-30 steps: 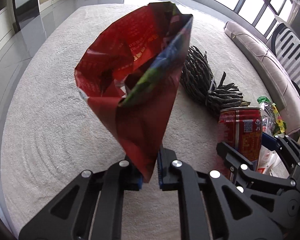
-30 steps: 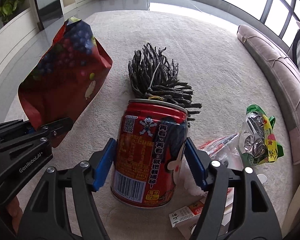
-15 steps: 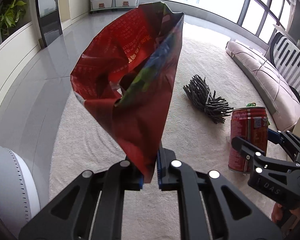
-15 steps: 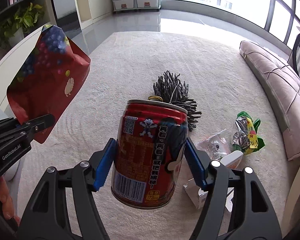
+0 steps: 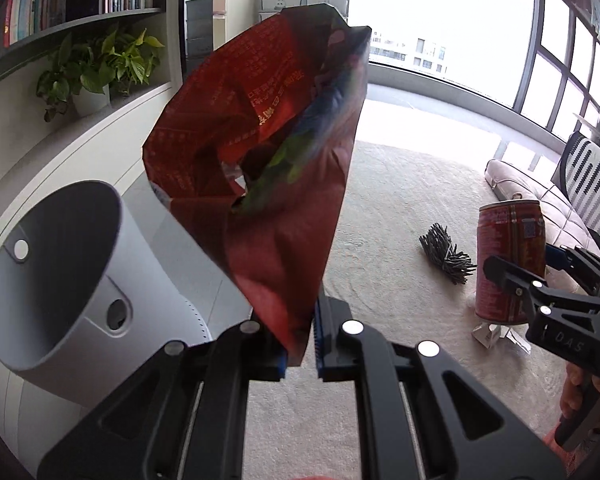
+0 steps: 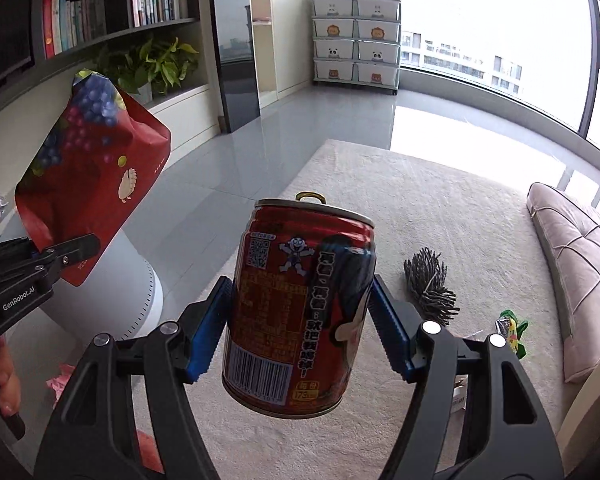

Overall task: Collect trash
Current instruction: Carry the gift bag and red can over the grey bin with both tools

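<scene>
Left gripper (image 5: 300, 344) pinches red snack bag (image 5: 268, 184); right gripper (image 6: 300, 328) clamps drink can (image 6: 300, 304). White bin (image 5: 56, 264) at 9 o'clock: centre over mouth, then release.

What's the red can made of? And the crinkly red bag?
The red can looks like thin painted metal: shiny silver rim, pull ring on top. The red bag seems to be glossy printed plastic or foil film; it holds sharp creases and folds.

Open bin (image 5: 56, 272) mouth unobstructed; red bag (image 5: 268, 184) just beside
</scene>
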`<state>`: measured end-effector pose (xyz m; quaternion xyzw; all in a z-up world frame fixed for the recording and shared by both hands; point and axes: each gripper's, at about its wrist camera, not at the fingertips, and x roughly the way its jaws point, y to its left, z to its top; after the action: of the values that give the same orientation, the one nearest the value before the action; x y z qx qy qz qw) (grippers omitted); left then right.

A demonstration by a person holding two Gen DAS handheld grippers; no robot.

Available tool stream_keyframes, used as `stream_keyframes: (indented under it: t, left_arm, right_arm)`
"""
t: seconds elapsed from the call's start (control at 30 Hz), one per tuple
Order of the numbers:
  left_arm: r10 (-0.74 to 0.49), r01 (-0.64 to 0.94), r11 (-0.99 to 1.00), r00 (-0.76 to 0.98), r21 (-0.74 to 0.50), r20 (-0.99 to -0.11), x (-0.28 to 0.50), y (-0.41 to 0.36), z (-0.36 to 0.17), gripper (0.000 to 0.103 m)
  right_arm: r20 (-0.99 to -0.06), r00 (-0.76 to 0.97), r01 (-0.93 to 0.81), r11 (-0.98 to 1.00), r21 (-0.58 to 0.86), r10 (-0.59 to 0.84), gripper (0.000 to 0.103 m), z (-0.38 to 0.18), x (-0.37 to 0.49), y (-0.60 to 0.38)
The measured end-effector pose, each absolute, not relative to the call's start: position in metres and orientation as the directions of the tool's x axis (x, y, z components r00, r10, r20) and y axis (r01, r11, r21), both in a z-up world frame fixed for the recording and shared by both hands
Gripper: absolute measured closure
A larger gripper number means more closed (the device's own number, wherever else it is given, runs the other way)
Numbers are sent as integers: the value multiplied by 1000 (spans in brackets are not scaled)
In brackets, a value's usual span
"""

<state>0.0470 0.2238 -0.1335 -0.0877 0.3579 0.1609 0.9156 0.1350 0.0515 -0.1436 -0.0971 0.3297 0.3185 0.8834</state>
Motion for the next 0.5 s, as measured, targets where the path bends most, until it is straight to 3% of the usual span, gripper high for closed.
stream_keyframes:
  t: [0.2, 0.5]
  left_arm:
    - [348, -460, 888, 676, -2, -650, -14, 266, -96, 93]
    - [457, -593, 805, 615, 4, -643, -88, 325, -84, 93]
  right_arm:
    - [-597, 535, -721, 691, 47, 598, 37, -102, 97, 102]
    - [-541, 428, -848, 528, 35, 724, 37, -54, 48, 198]
